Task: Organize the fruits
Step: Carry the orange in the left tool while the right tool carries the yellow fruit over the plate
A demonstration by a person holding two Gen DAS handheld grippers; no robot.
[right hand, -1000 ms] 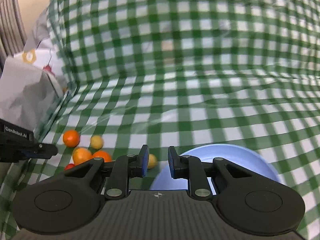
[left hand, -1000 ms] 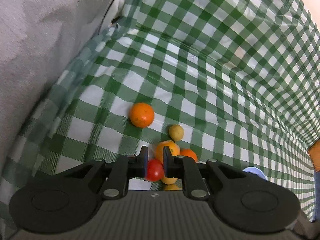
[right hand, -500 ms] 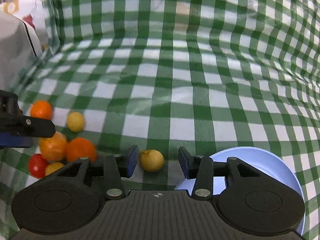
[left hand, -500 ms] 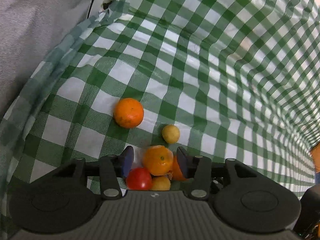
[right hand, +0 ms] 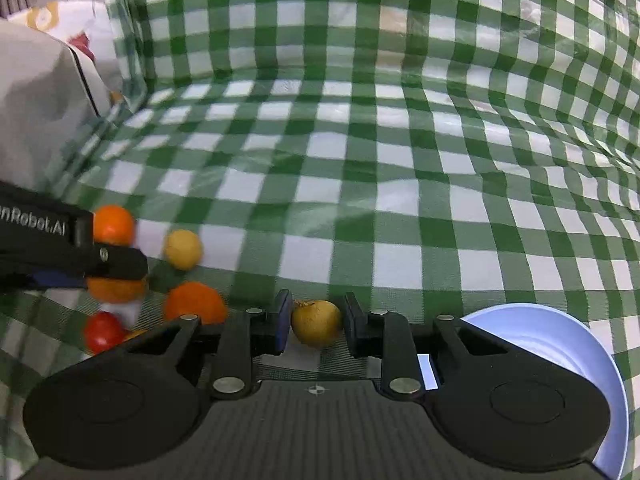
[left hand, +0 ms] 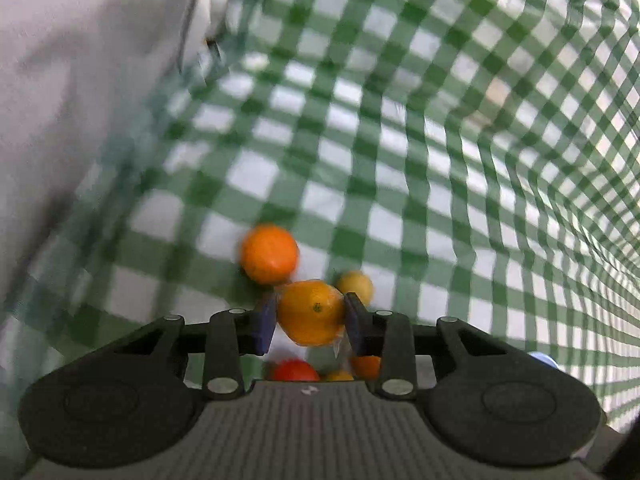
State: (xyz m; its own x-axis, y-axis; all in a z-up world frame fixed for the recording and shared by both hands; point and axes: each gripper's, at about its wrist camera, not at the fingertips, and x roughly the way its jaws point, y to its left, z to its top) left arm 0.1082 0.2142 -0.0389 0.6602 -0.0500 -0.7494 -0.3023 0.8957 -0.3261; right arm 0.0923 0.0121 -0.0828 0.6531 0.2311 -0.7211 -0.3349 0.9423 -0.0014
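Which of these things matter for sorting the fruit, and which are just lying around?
For the job: pale orange, darker orange, tomato, small yellow fruit, stemmed yellow fruit, blue bowl.
Just lying about: grey cloth, checked tablecloth.

Left gripper (left hand: 310, 322) closing on an orange fruit (left hand: 311, 312)

Both fingers (left hand: 264, 328) appear to press its sides, though blur obscures contact; another orange (left hand: 269, 253) and a yellow fruit (left hand: 356, 285) lie just beyond on the checked tabletop (left hand: 400, 160).
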